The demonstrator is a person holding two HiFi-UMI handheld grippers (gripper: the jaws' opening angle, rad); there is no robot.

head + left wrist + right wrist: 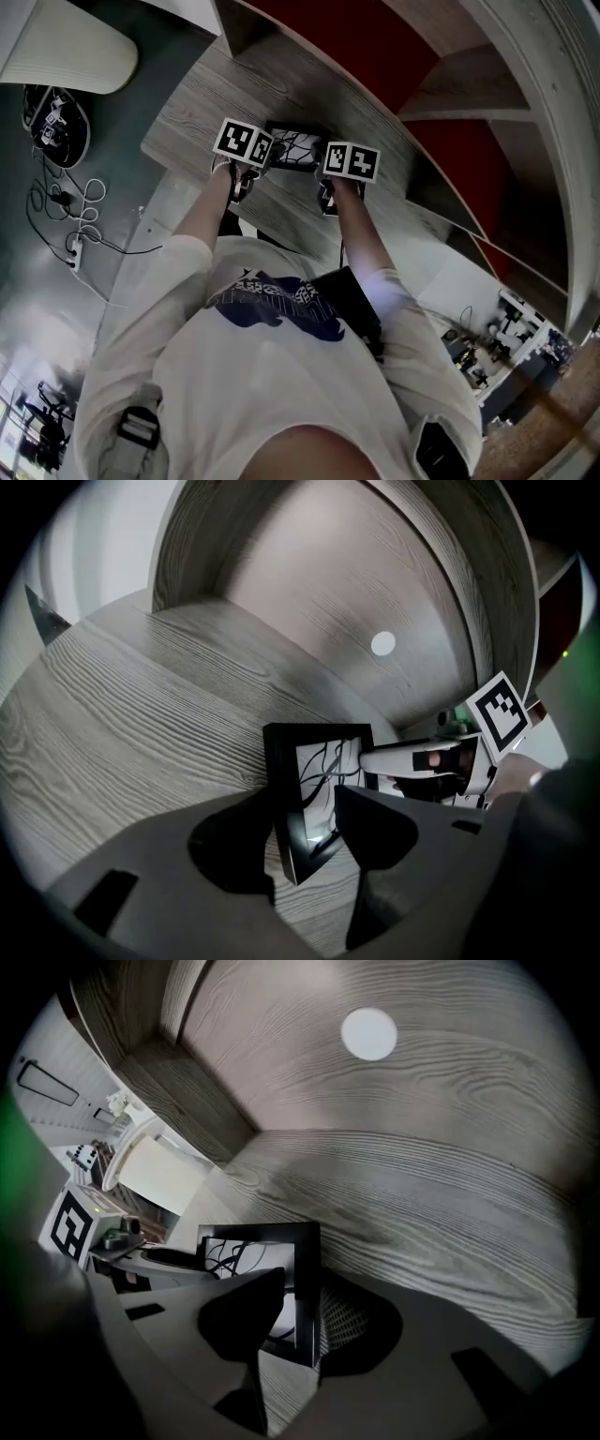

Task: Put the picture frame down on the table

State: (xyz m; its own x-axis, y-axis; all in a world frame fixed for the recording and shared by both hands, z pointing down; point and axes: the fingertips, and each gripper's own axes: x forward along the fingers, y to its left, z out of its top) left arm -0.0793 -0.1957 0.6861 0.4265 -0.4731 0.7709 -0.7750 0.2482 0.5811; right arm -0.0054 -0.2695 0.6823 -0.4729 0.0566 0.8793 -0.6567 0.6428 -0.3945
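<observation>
**Colleague:** Where are you in the job?

**Me:** At the set-down itself. The table (187,117) is the grey wood-grain top ahead of me. The picture frame (292,148) is at its far side, straight in front, between my two grippers. It's black-edged, with a white sheet of dark lines, face turned toward me and leaning back. Its low corner looks to be on the wood or just above it; I can't tell which from here.

**Colleague:** Who has hold of it?

**Me:** The left gripper (305,829) is at the frame's left edge, and its pads (380,832) are clamped on the frame, front and back. The right gripper (305,1316) is at the right edge with the border between its jaws, but they stand apart. I see a thin light line between the meshed pad (361,1327) and the frame's side, so I read that one as not pressing.

**Colleague:** So what comes next?

**Me:** I'd judge the lowering is nearly done and that letting go is what remains. The frame needs to settle flat, or at least steady, before my left hand releases it; otherwise it could tip or slap down. Then both grippers have to back off toward me, each along its own line. No pad should catch the border and drag the frame across the table.
</observation>
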